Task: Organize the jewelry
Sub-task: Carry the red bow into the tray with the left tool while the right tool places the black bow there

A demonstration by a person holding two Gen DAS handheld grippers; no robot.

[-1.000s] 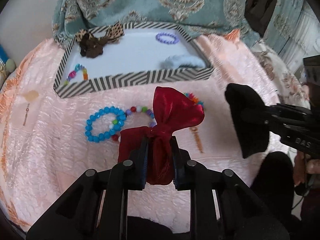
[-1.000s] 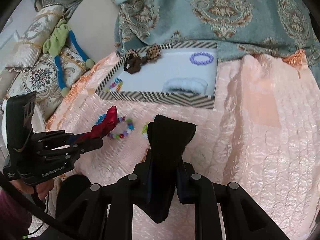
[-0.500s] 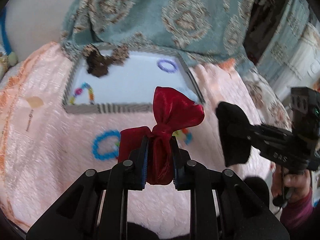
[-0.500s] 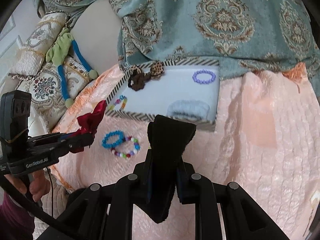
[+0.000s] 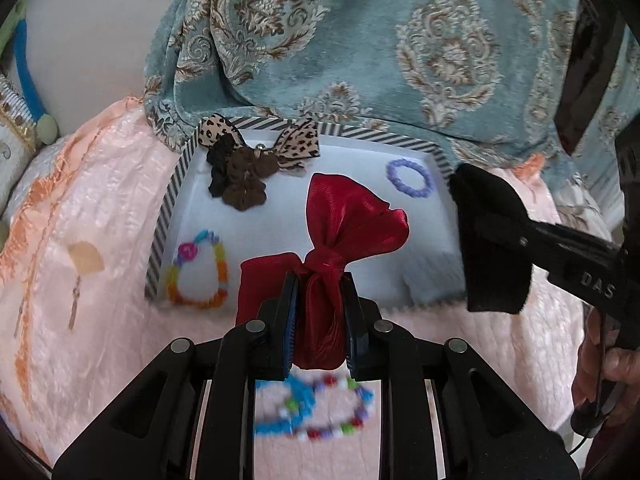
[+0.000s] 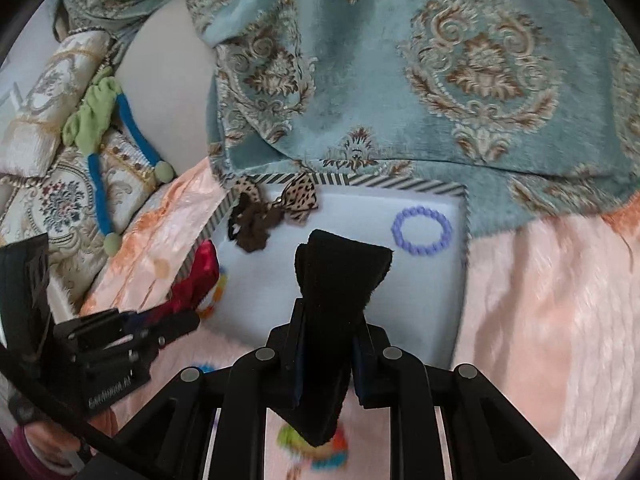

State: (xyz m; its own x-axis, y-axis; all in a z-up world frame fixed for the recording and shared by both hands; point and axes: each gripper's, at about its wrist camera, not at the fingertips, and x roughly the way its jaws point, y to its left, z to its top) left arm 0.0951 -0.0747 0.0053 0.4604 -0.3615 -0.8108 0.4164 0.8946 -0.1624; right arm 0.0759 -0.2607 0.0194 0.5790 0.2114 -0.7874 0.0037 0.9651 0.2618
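Observation:
My left gripper (image 5: 320, 304) is shut on a red satin bow (image 5: 348, 220) and holds it above the near edge of the striped tray (image 5: 160, 236). My right gripper (image 6: 326, 344) is shut on a black fabric bow (image 6: 340, 272), also over the tray (image 6: 404, 186). In the tray lie a brown scrunchie (image 5: 242, 178) with a leopard bow (image 5: 298, 146), a purple bead ring (image 5: 411, 179), a rainbow bracelet (image 5: 198, 270) and a light blue scrunchie (image 5: 434, 280). A blue bracelet (image 5: 276, 424) and a multicolour bracelet (image 5: 344, 408) lie on the pink quilt below my left gripper.
A teal patterned blanket (image 5: 400, 40) hangs just behind the tray. Embroidered cushions and a green and blue cord (image 6: 100, 152) lie at the left. The pink quilt (image 6: 540, 320) spreads to the right. Another bright beaded piece (image 6: 316, 446) lies under my right gripper.
Both grippers have moved forward and up with their bows, from above the quilt to over the tray. The loose bracelets now lie beneath the left gripper.

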